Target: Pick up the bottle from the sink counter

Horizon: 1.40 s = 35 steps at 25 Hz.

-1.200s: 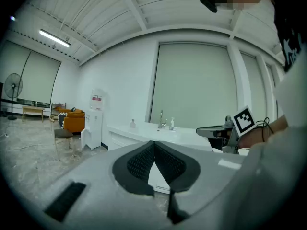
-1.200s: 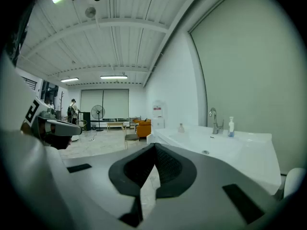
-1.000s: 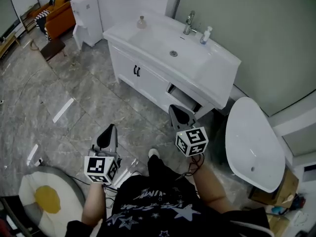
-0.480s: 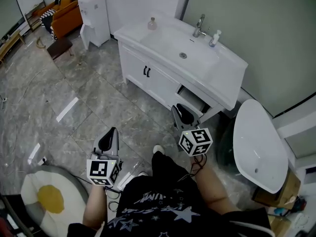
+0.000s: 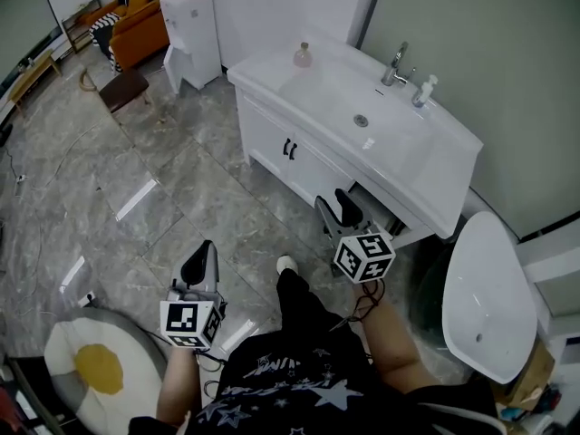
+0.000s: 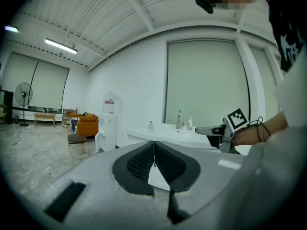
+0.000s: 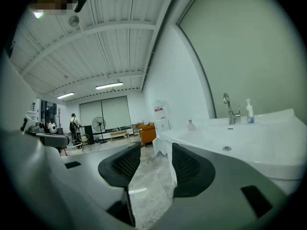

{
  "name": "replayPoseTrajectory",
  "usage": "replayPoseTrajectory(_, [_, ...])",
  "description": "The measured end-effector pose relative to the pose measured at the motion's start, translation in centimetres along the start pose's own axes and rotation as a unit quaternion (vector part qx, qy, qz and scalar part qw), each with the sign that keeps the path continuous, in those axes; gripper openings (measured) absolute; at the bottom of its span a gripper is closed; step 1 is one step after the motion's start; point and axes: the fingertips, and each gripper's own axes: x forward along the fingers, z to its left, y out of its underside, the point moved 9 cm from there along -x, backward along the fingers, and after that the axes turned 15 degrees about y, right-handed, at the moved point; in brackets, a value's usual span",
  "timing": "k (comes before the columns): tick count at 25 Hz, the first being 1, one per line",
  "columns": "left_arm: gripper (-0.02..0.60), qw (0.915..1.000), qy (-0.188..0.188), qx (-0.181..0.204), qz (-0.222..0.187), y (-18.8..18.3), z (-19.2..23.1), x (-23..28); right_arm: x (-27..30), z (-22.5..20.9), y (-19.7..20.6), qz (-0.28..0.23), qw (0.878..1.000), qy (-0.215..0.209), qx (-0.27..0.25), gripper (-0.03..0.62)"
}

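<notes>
A small pale bottle [image 5: 303, 55] stands at the left end of the white sink counter [image 5: 426, 166], far ahead of both grippers. It also shows as the bottle [image 6: 150, 125] and the bottle [image 7: 191, 125]. A white pump bottle [image 5: 422, 91] stands beside the faucet [image 5: 395, 64]. My left gripper [image 5: 203, 250] hangs over the floor, its jaws shut on nothing in the left gripper view [image 6: 154, 152]. My right gripper [image 5: 338, 203] is just short of the cabinet front. Its jaws have just been opening and stand apart [image 7: 156, 164], with nothing between them.
A white water dispenser [image 5: 190, 25], an orange sofa [image 5: 140, 21] and a dark stool [image 5: 125, 87] stand at the back left. A white tub [image 5: 485, 288] sits right of the cabinet, whose lower drawer [image 5: 385, 217] is ajar. An egg-shaped rug [image 5: 86, 370] lies at the bottom left.
The sink cabinet has slid right and down in the head view and looks larger. Both grippers have come closer to it. The right gripper's jaws have parted.
</notes>
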Motion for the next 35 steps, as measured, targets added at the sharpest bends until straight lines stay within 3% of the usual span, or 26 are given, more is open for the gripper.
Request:
replayPoseTrajectory(8, [0.02, 0.9997, -0.023, 0.005, 0.006, -3.3, 6.4, 11.0, 12.7, -4.2, -3.2, 0.005, 1.0, -0.009, 0.007, 0.196])
replayPoseTrajectory(18, [0.02, 0.9998, -0.019, -0.006, 0.0, -7.1, 11.6, 25.5, 24.9, -11.2, -6.0, 0.016, 1.0, -0.002, 0.012, 0.199])
replayPoseTrajectory(29, [0.02, 0.9998, -0.017, -0.001, 0.011, -8.0, 15.8, 31.9, 32.0, -12.4, -6.4, 0.03, 0.999, -0.007, 0.015, 0.213])
replayPoseTrajectory(35, [0.02, 0.9999, 0.002, -0.004, 0.016, -7.8, 20.4, 36.1, 36.1, -12.2, -6.9, 0.033, 0.999, 0.007, 0.004, 0.218])
